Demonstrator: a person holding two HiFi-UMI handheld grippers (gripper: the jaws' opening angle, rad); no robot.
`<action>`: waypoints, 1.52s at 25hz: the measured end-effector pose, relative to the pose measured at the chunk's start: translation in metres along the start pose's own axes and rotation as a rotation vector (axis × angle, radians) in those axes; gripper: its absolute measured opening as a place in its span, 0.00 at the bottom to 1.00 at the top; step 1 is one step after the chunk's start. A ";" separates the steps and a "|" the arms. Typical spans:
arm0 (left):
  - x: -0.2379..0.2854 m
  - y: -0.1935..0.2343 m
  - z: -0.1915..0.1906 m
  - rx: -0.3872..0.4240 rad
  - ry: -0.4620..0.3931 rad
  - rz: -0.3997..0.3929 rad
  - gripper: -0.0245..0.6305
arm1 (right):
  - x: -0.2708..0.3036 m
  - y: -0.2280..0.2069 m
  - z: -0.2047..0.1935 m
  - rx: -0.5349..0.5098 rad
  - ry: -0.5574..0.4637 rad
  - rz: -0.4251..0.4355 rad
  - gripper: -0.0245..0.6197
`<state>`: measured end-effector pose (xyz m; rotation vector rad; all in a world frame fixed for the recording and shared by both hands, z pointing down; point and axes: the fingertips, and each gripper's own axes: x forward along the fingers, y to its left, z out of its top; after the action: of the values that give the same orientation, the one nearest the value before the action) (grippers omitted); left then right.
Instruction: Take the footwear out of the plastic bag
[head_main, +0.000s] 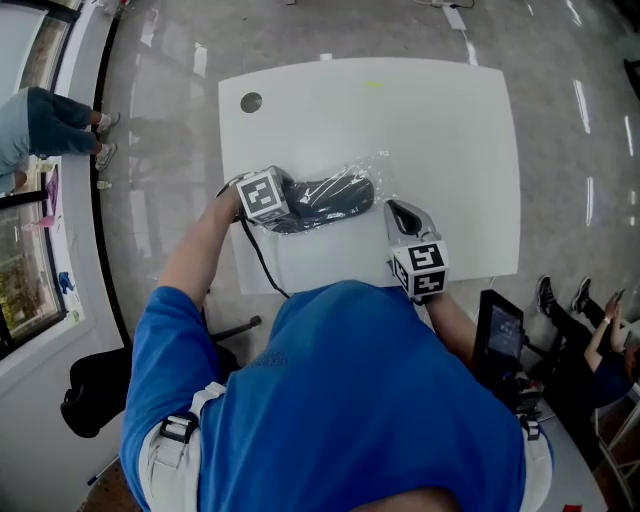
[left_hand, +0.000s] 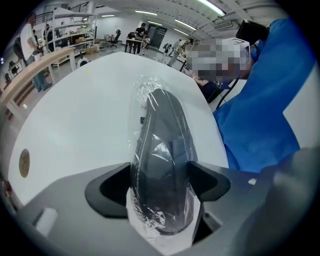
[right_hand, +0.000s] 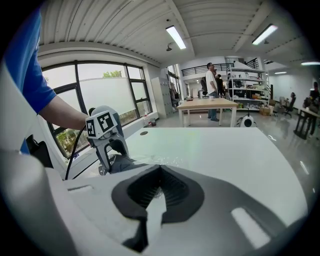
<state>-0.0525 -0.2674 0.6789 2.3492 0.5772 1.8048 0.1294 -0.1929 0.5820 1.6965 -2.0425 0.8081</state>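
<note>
A dark shoe (head_main: 330, 198) lies on its side inside a clear plastic bag (head_main: 375, 170) in the middle of the white table (head_main: 440, 130). My left gripper (head_main: 288, 203) stands at the shoe's left end. In the left gripper view the bagged shoe (left_hand: 162, 135) fills the gap, and both pads (left_hand: 207, 182) touch it through the film. My right gripper (head_main: 392, 207) is at the bag's right edge with its jaws together. In the right gripper view the crinkled film (right_hand: 167, 160) runs into the closed tips (right_hand: 160, 167), and the left gripper (right_hand: 107, 150) stands beyond over the shoe (right_hand: 122, 162).
A round grey cap (head_main: 251, 102) sits in the table's far left corner. A dark tablet (head_main: 498, 335) and a seated person's feet (head_main: 560, 300) are at the right. Another person (head_main: 50, 120) stands at the far left by the window. A black chair (head_main: 95, 395) is at lower left.
</note>
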 end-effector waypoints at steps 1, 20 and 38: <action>-0.001 0.003 -0.001 0.007 0.014 0.032 0.62 | 0.001 -0.001 -0.001 0.000 0.001 0.001 0.04; -0.012 -0.045 0.014 0.342 0.083 0.706 0.54 | 0.009 -0.019 -0.055 -0.184 0.149 0.171 0.04; -0.017 -0.083 -0.002 0.443 0.095 0.960 0.49 | 0.024 0.041 -0.066 -0.652 0.217 0.399 0.26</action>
<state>-0.0759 -0.1977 0.6375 3.1914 -0.2671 2.3100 0.0788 -0.1644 0.6394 0.8313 -2.1855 0.3409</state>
